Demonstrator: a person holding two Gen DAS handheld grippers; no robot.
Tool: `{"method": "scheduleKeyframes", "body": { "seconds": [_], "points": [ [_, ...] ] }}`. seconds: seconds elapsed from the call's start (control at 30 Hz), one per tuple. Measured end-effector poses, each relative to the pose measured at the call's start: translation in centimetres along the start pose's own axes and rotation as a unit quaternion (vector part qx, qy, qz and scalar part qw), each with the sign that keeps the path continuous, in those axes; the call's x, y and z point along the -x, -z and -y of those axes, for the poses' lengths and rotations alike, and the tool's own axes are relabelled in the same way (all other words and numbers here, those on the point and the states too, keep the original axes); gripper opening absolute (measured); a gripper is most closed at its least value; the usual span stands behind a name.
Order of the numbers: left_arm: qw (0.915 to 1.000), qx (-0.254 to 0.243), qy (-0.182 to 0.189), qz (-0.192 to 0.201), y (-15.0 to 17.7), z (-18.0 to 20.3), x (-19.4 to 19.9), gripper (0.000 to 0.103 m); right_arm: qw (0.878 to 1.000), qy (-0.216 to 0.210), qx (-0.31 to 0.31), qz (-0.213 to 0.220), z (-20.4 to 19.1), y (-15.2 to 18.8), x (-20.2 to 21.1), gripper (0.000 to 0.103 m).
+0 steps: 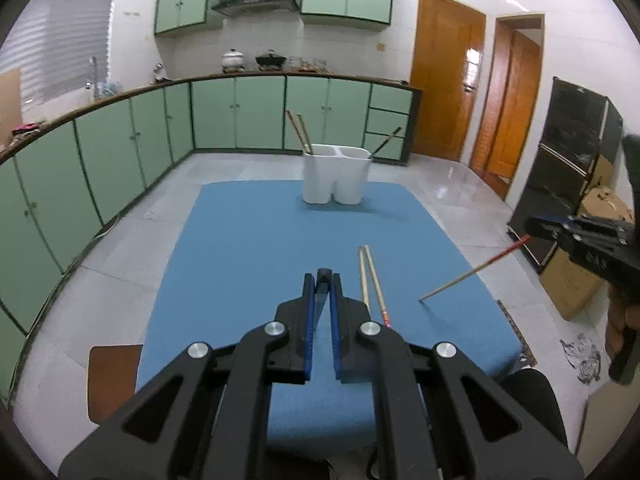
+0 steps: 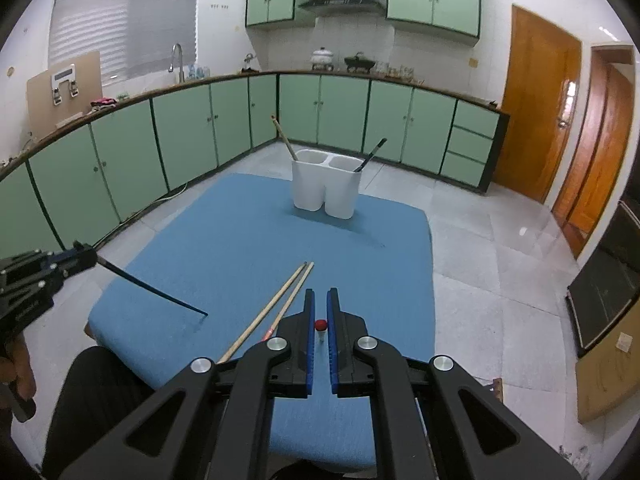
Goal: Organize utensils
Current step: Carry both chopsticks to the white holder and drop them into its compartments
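Observation:
A white two-compartment holder (image 1: 336, 176) (image 2: 326, 188) stands at the far end of the blue mat (image 1: 248, 256) (image 2: 224, 232). Its left compartment holds two wooden chopsticks (image 1: 299, 130), its right one a dark chopstick (image 1: 386, 142). My left gripper (image 1: 323, 280) (image 2: 86, 258) is shut on a dark chopstick (image 2: 152, 290), whose tip touches the mat. My right gripper (image 2: 320, 296) (image 1: 534, 230) is shut on a red-topped wooden chopstick (image 1: 472, 274), tip on the mat. Two more wooden chopsticks (image 1: 372, 284) (image 2: 276, 304) lie on the mat between the grippers.
Green kitchen cabinets (image 1: 240, 112) run along the left and back. Wooden doors (image 1: 444, 76) stand at the right. A black rack (image 1: 568, 168) and cardboard boxes (image 1: 576, 280) sit on the floor right of the mat. A brown stool corner (image 1: 112, 376) shows at the left.

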State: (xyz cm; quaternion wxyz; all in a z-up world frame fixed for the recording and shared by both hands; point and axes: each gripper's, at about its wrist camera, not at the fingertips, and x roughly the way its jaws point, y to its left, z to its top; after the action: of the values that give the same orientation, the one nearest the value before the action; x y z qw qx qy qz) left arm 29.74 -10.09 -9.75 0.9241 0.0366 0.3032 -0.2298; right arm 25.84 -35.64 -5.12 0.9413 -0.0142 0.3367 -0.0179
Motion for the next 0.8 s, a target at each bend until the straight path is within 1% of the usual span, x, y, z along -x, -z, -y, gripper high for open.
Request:
{"method": "scheduleKeyframes", "body": {
  "seconds": [0.07,0.23,0.33,0.47,0.63,0.73,0.8],
  "points": [
    [0.9998,-0.010,0.012,-0.011,-1.4,-0.2,-0.6,0.006,1.000,-0.011,0.000,-0.018,0.5,-1.7,-0.7,0.006],
    [0.9982,-0.028,0.039,-0.036,-4.5,-0.6,-1.9,0.006,0.999,-0.018,0.015,-0.047,0.9,-4.6,-2.3,0.006],
    [0.9971,-0.029,0.049,-0.051,-6.5,-1.2,-3.0,0.006,0.998,-0.024,0.017,-0.059,1.2,-6.2,-2.9,0.006],
    [0.9958,-0.042,0.057,-0.058,-8.9,-1.4,-4.2,0.006,0.997,-0.028,0.017,-0.075,1.5,-8.0,-3.3,0.005],
    [0.9949,-0.062,0.063,-0.049,-12.4,-1.0,-5.2,0.006,0.996,-0.022,0.023,-0.083,2.0,-11.5,-3.6,0.006],
    [0.9955,-0.055,0.068,-0.035,-15.1,-1.1,-5.9,0.006,0.997,-0.017,0.026,-0.077,2.3,-14.2,-3.5,0.005],
    [0.9963,-0.051,0.064,-0.025,-17.0,-1.0,-6.5,0.006,0.997,-0.015,0.024,-0.071,2.4,-16.1,-3.5,0.005]
  ]
}}
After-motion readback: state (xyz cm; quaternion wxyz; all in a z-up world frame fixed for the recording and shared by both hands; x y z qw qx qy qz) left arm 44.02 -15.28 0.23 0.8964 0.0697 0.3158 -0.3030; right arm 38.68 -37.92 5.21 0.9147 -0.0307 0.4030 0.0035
